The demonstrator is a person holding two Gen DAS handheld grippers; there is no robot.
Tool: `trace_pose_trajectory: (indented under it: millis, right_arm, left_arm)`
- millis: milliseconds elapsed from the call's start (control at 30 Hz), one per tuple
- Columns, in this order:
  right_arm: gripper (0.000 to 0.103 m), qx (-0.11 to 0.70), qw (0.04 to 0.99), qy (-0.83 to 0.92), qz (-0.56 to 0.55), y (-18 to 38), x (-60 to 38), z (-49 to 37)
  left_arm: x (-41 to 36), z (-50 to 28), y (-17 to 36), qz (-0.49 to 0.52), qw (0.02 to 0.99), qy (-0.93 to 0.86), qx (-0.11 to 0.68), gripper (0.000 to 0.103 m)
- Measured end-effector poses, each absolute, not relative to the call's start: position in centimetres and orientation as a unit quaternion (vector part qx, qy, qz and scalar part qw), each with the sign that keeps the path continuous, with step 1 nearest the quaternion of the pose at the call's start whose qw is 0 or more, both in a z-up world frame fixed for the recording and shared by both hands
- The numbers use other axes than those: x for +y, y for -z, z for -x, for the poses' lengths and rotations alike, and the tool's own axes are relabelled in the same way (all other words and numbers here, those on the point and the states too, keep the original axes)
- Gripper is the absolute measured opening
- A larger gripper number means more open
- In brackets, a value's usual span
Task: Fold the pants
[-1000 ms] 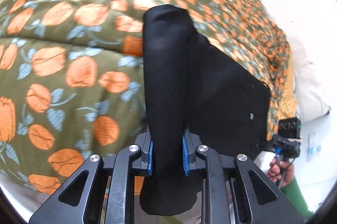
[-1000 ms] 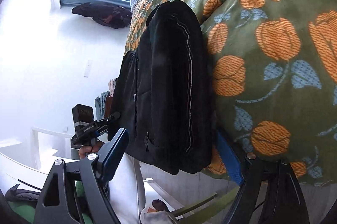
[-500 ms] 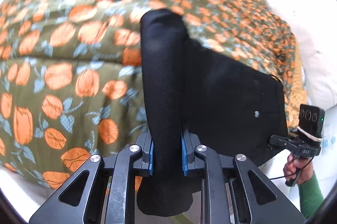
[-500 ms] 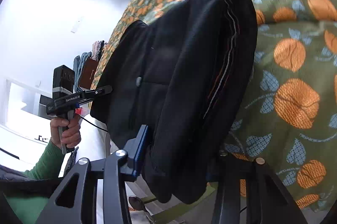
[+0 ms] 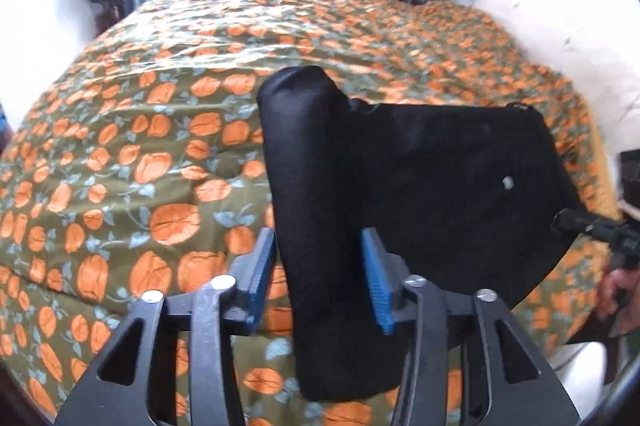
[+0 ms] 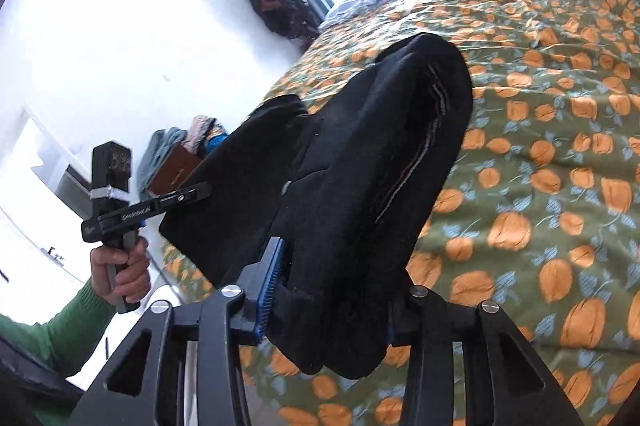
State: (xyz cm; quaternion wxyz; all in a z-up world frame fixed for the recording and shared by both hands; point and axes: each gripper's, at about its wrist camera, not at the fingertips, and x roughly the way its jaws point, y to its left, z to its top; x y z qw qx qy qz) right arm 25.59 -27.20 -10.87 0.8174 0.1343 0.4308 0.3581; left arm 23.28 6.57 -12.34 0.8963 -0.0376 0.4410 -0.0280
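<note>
I'm holding the black pants (image 5: pixel 420 185) mid-frame, long axis running away from both grippers: left gripper (image 5: pixel 318 282) jaws just opened apart, right gripper (image 6: pixel 332 290) clamped on fabric.

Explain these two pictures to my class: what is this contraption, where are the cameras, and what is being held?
No robot: a person holds a hand tool in each hand, each with two jaws and a camera looking along them. One picture looks from the left gripper, the other from the right gripper, which also shows the left hand. Black pants stretch between them over a flowered bedspread. Both sets of jaws have just been opening: the left stand apart around the cloth; the right press it.
</note>
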Motion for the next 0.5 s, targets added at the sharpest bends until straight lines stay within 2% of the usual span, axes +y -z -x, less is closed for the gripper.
trace_pose_trajectory:
  millis: [33, 100, 167, 200, 233, 267, 333, 500]
  right_arm:
    - [0.063, 0.441, 0.83, -0.322, -0.113, 11.7, -27.3, -26.4]
    - [0.065, 0.461, 0.855, -0.231, -0.045, 13.1, -26.8, -26.5]
    - [0.066, 0.475, 0.855, -0.207, -0.031, 14.3, -27.8, -24.4]
    - [0.068, 0.475, 0.855, -0.204, -0.03, 14.7, -28.2, -22.9]
    - [0.077, 0.475, 0.857, -0.198, -0.022, 15.0, -28.5, -21.1]
    - [0.091, 0.475, 0.859, -0.19, -0.012, 15.4, -28.8, -19.3]
    - [0.103, 0.477, 0.865, -0.158, 0.002, 16.5, -28.9, -16.7]
    - [0.103, 0.475, 0.873, -0.108, -0.026, 17.3, -27.7, -10.9]
  left_arm:
    - [6.3, -22.8, 13.9, 0.002, 0.894, -0.005, 0.447, 0.06]
    - [6.1, -20.9, 15.7, -0.015, 0.89, -0.008, 0.455, 0.062]
    - [5.9, -18.1, 16.4, -0.008, 0.898, -0.007, 0.44, 0.07]
    - [5.5, -16.0, 16.5, -0.008, 0.905, -0.016, 0.424, 0.084]
    - [5.1, -14.8, 16.5, -0.011, 0.909, -0.021, 0.415, 0.096]
    - [4.6, -13.5, 16.4, -0.017, 0.913, -0.027, 0.407, 0.099]
    - [3.1, -11.4, 16.1, -0.033, 0.914, -0.03, 0.402, 0.1]
    - [0.2, -9.8, 14.3, -0.05, 0.91, -0.033, 0.411, 0.1]
